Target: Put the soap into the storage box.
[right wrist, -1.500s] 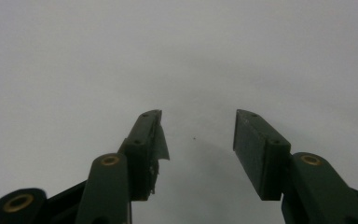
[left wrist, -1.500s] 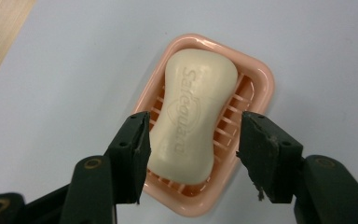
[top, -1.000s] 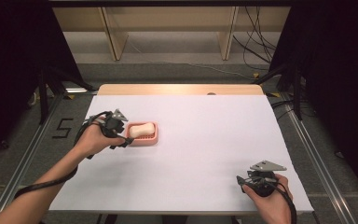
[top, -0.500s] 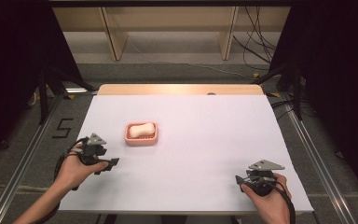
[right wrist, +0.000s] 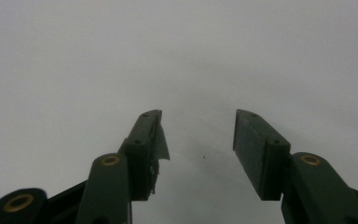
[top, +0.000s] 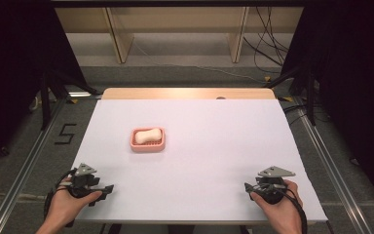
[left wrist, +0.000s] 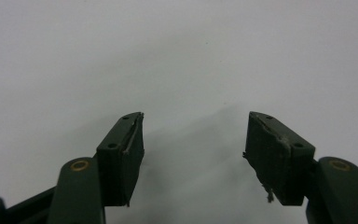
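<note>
Now, from the high view, the soap [top: 147, 135] lies in the pink dish [top: 147, 140], which sits on the white table [top: 214, 146] a little toward ten o'clock from its middle; the left gripper [top: 106, 188] rests at the near edge around seven o'clock, well apart from the dish, whereas a second ago it was right at the dish and half a second ago it was already partway back; the right gripper [top: 248, 187] sits at five o'clock, where it has been throughout; both hands lie low on the table edge.

Next, the left gripper view: the left gripper [left wrist: 193, 140] has its jaws spread wide over bare white surface, nothing between them; the pad at three o'clock looks frayed at its lower corner.

Then the right gripper view: the right gripper [right wrist: 197, 135] likewise stands with jaws apart and nothing in them, a torn flap hanging off the pad at nine o'clock.

Judging from this, the soap has been let go in its dish and the left hand has retreated to rest; the placing looks finished.
</note>
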{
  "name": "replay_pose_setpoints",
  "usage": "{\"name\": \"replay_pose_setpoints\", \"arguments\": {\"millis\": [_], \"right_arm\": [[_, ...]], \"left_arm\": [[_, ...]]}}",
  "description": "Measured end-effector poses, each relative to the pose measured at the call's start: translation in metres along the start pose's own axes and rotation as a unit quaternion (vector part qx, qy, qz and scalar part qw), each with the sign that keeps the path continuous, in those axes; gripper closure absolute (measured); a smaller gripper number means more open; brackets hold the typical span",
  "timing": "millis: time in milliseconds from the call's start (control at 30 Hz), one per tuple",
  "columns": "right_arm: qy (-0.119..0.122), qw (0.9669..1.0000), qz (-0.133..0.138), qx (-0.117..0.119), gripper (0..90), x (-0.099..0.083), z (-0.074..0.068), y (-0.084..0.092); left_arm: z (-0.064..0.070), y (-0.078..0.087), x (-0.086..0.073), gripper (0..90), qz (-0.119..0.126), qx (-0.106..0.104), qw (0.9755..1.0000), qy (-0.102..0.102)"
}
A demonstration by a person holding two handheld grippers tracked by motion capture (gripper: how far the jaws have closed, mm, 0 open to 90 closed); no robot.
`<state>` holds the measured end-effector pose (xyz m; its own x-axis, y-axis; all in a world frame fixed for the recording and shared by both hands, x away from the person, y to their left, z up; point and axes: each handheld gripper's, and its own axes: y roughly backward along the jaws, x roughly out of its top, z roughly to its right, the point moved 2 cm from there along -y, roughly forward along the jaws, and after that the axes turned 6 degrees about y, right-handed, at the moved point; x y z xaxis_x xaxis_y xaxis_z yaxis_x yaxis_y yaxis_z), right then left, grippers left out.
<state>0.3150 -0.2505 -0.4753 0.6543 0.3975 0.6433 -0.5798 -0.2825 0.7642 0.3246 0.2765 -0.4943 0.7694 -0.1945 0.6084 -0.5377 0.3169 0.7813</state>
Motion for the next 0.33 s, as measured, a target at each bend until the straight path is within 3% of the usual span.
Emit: {"name": "replay_pose_setpoints", "arguments": {"millis": [100, 133, 167, 333], "right_arm": [[-0.001, 1.0, -0.001, 0.002, 52.0, 0.0002, 0.0001, -0.0002], [0.014, 0.9999, 0.008, 0.001, 51.9, 0.0007, 0.0025, -0.0015], [-0.002, 1.0, -0.001, 0.003, 52.0, 0.0007, 0.0003, -0.0004], [0.005, 0.9999, -0.006, 0.009, 52.0, 0.0016, 0.0016, -0.001]], "left_arm": [[0.0009, 0.0008, -0.003, 36.7, 0.008, -0.007, 0.9999, 0.008], [0.0011, 0.0007, -0.0029, 36.8, 0.006, -0.004, 1.0, 0.005], [0.0008, 0.0014, -0.0029, 36.8, 0.002, 0.001, 1.0, 0.0], [0.0018, -0.001, -0.0035, 36.6, 0.01, -0.007, 0.9999, -0.002]]}}
